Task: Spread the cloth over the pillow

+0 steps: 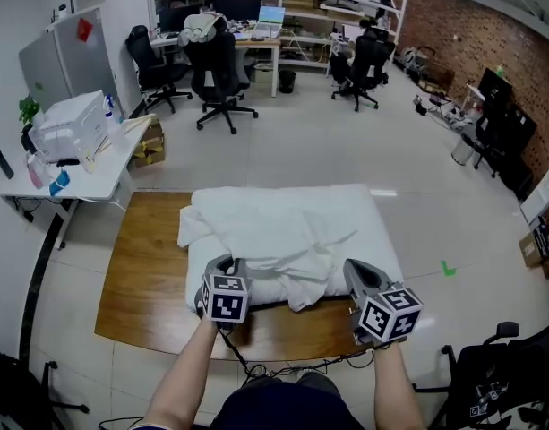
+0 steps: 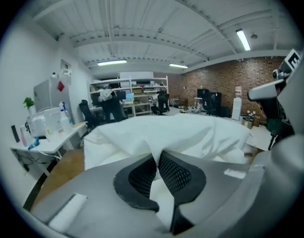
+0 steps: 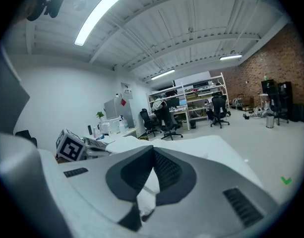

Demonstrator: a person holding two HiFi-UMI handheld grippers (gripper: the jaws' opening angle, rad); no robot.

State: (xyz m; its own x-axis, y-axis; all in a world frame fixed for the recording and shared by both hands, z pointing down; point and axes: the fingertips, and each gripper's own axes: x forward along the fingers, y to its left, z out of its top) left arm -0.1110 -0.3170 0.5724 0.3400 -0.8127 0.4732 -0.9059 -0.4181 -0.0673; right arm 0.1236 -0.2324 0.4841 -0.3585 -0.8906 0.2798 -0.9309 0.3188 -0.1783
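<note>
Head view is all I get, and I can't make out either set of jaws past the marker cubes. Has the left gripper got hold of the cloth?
Observer: Yes. The left gripper view shows the left gripper shut on a fold of the cloth, pinched between its jaws.
Operator: And the right one?
Observer: The right gripper view shows the right gripper shut as well, with a strip of the cloth running down between its jaws.
</note>
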